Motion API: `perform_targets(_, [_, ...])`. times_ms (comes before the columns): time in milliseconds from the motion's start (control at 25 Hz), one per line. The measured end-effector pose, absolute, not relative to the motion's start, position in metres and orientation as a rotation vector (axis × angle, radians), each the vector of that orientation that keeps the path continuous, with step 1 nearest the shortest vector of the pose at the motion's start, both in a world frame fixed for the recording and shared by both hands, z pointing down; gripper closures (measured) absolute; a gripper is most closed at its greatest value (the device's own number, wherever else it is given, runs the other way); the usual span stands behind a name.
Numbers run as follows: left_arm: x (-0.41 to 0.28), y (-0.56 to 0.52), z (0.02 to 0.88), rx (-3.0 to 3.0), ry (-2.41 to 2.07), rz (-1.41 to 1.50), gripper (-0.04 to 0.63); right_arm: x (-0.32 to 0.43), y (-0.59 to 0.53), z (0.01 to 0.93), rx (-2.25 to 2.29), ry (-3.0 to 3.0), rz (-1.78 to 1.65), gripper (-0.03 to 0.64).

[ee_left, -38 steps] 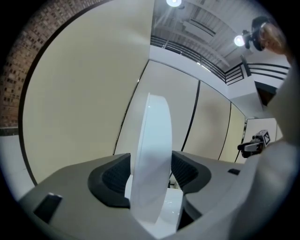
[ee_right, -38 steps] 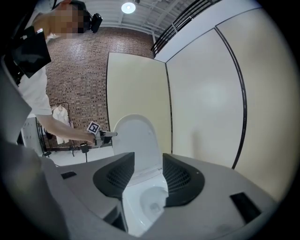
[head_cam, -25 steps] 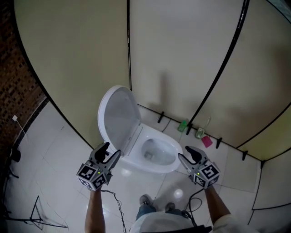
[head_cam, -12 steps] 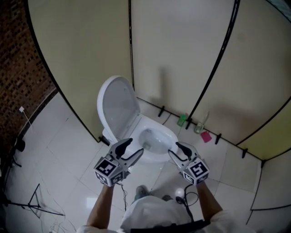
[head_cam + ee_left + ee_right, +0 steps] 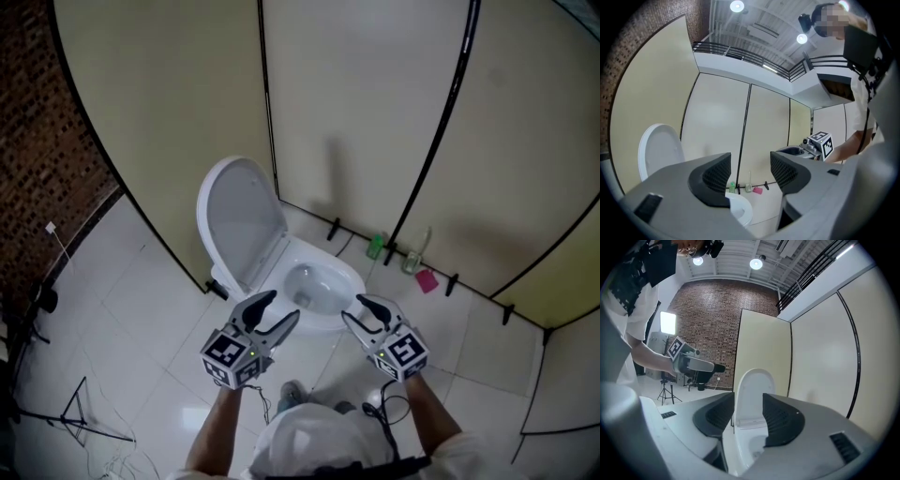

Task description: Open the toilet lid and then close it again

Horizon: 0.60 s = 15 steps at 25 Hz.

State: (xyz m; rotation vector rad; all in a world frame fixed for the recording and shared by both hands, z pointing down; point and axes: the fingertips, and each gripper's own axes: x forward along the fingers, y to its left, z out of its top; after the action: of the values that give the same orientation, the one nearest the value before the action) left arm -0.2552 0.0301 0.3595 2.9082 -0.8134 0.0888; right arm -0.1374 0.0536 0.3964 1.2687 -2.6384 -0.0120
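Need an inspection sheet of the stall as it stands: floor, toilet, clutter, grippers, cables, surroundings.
Surface: white tiled floor, glossy.
Job's things: toilet lid raised, leaning back toward the partition; bowl uncovered.
Clutter: green bottle, clear bottle and pink item on the floor at the partition foot.
Grippers: left gripper and right gripper in front of the bowl, jaws apart, nothing between them.
Cables: cable hangs below the right gripper; tripod at left.
Surroundings: beige partition panels; brick wall at left.
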Motion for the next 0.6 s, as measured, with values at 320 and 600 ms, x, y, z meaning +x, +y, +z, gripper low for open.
perform_targets(320, [-0.262, 0.026, 0.365, 2.861, -0.888, 0.034, 0.335, -0.137, 0.047, 0.398, 1.238, -2.654, 0.003, 0.44])
perform_targets(600, [-0.303, -0.019, 0.373, 2.768, -1.053, 0.051, 0.334, -0.138, 0.037, 0.404, 1.226, -2.644, 0.022, 0.44])
